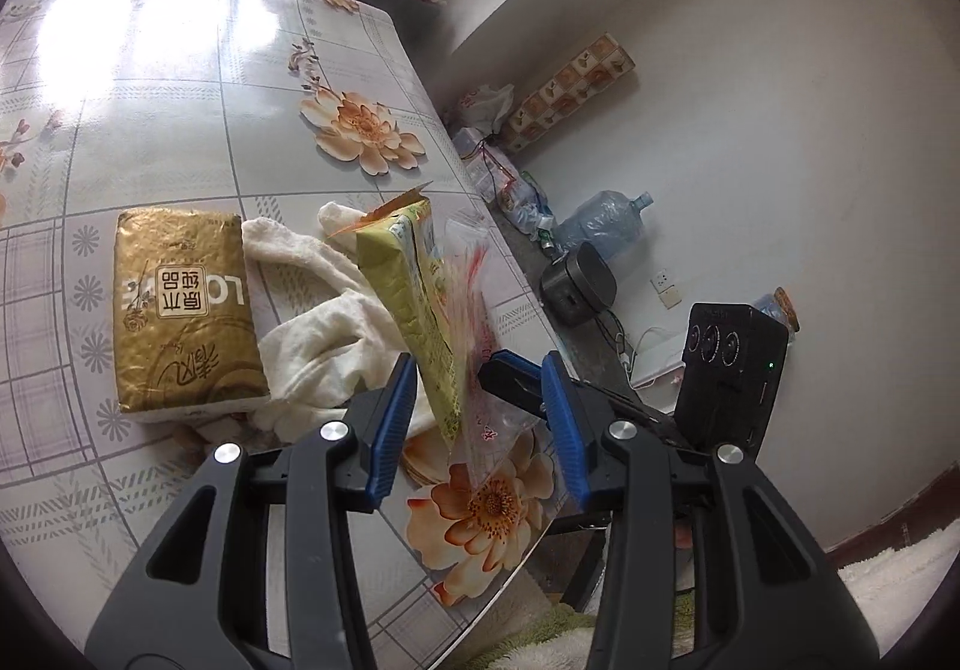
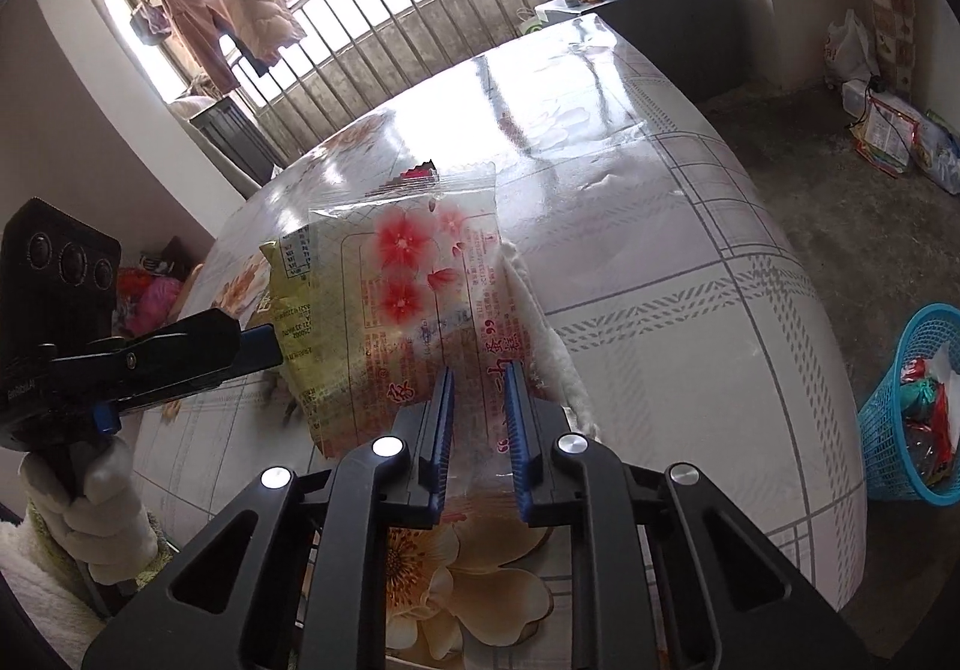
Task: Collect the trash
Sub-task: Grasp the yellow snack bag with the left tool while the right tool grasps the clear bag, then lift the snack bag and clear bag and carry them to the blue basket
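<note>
A yellow-green snack wrapper (image 1: pixel 408 286) and a clear plastic bag with red flowers (image 1: pixel 480 280) stand upright, side by side, off the table. My left gripper (image 1: pixel 480 367) has both between its jaws, a pad against each side. In the right wrist view the clear bag (image 2: pixel 420 280) faces me with the yellow-green wrapper (image 2: pixel 294 334) behind its left part. My right gripper (image 2: pixel 480 370) has the bag's lower edge between its pads, which stand a narrow gap apart; the film there looks flat. The left gripper (image 2: pixel 264 346) comes in from the left, held by a white-gloved hand (image 2: pixel 102 502).
A gold tissue pack (image 1: pixel 180 310) and a white cloth (image 1: pixel 312 310) lie on the flowered table (image 1: pixel 150 100) beside the wrappers. A blue mesh basket (image 2: pixel 912 406) holding wrappers stands on the floor to the right. A water bottle (image 1: pixel 606 220) and bags lie by the wall.
</note>
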